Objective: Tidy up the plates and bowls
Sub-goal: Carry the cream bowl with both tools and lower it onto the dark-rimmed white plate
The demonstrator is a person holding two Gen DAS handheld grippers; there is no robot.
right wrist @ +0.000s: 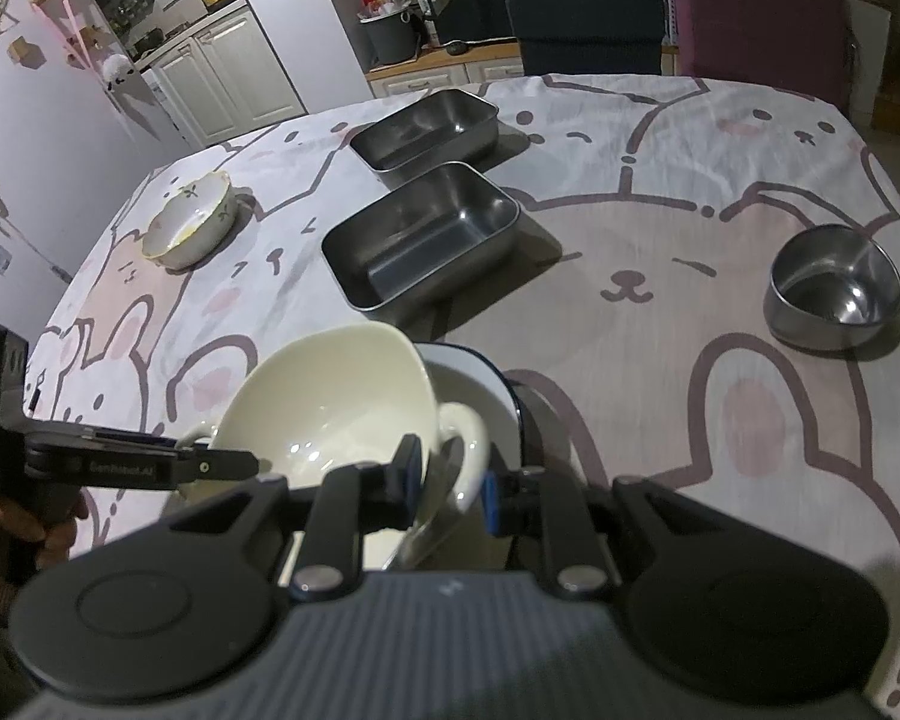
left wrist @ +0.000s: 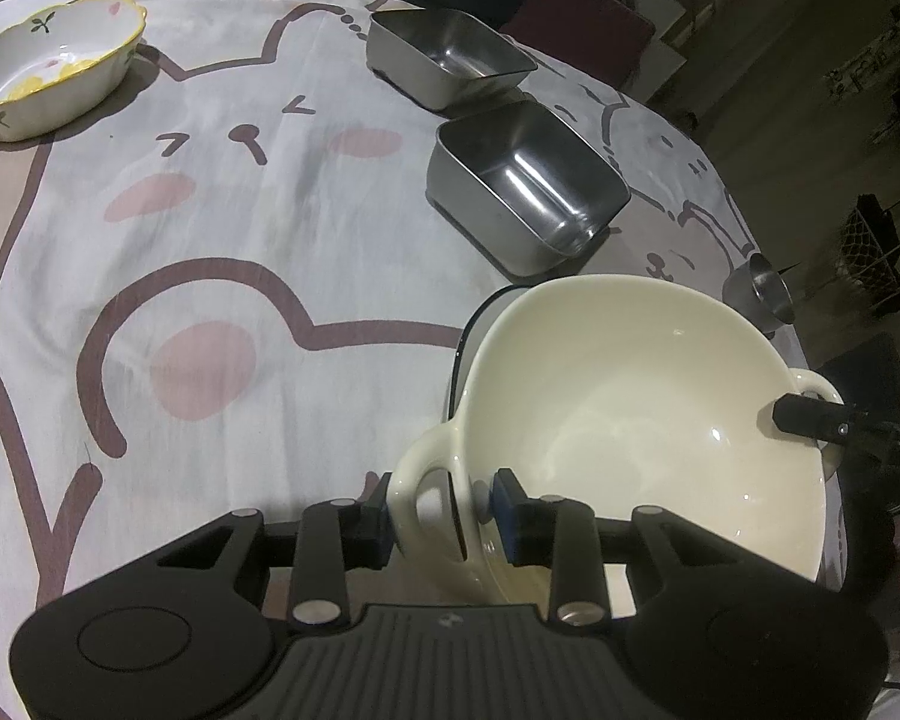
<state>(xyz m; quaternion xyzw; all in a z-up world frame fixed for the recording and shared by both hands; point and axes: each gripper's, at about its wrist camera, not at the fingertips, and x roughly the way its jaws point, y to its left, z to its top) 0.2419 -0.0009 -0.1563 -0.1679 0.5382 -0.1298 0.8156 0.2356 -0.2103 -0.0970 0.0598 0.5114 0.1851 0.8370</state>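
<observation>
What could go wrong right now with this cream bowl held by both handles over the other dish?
1. The cream bowl is tilted, held only at its two loop handles by the left hand-held gripper and right hand-held gripper; uneven motion could twist it loose.
2. It hangs over the blue-rimmed dish; lowering it askew could chip either rim.
3. The nearer steel tray sits close behind, so pushing forward might knock it.
</observation>
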